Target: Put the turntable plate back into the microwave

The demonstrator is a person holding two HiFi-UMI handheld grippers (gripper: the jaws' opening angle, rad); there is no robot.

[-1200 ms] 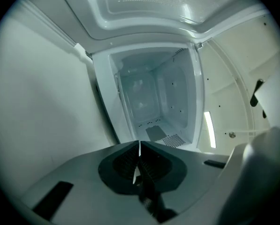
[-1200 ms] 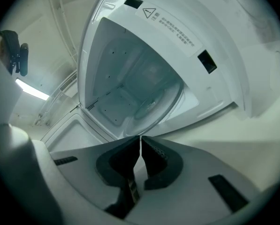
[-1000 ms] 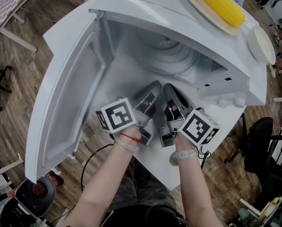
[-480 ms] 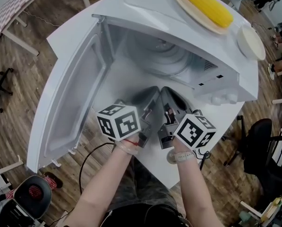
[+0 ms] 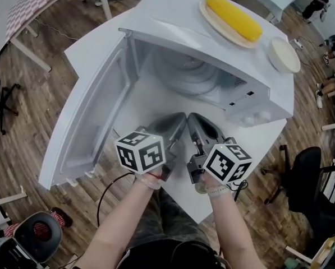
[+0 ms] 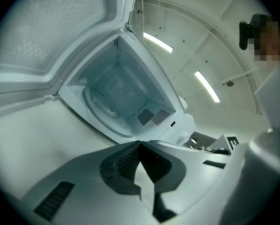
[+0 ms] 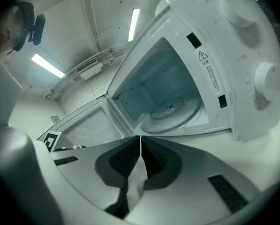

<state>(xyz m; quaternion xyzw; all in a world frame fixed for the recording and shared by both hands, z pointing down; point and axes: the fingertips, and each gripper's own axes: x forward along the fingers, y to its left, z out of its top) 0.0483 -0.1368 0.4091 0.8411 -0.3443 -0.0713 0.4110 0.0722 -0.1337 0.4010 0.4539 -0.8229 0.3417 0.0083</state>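
The white microwave (image 5: 251, 97) stands on the white table with its door (image 5: 91, 122) swung wide to the left. The clear glass turntable plate (image 5: 192, 74) lies flat on the cavity floor, also seen as the plate (image 7: 173, 111) in the right gripper view and the plate (image 6: 107, 108) in the left gripper view. My left gripper (image 5: 181, 118) and right gripper (image 5: 192, 118) sit side by side in front of the opening, outside the cavity. Both are shut with nothing between their jaws, as the left gripper (image 6: 140, 144) and right gripper (image 7: 140, 137) views show.
On top of the microwave lies a plate with a yellow corn cob (image 5: 233, 17) and a small white dish (image 5: 284, 55). The control knobs (image 7: 266, 81) are to the right of the cavity. The table edge (image 5: 212, 212) is near my body; office chairs stand around on the wooden floor.
Both grippers have drawn back a little from the microwave opening towards my body, staying shut and close together. The plate stays inside the cavity.
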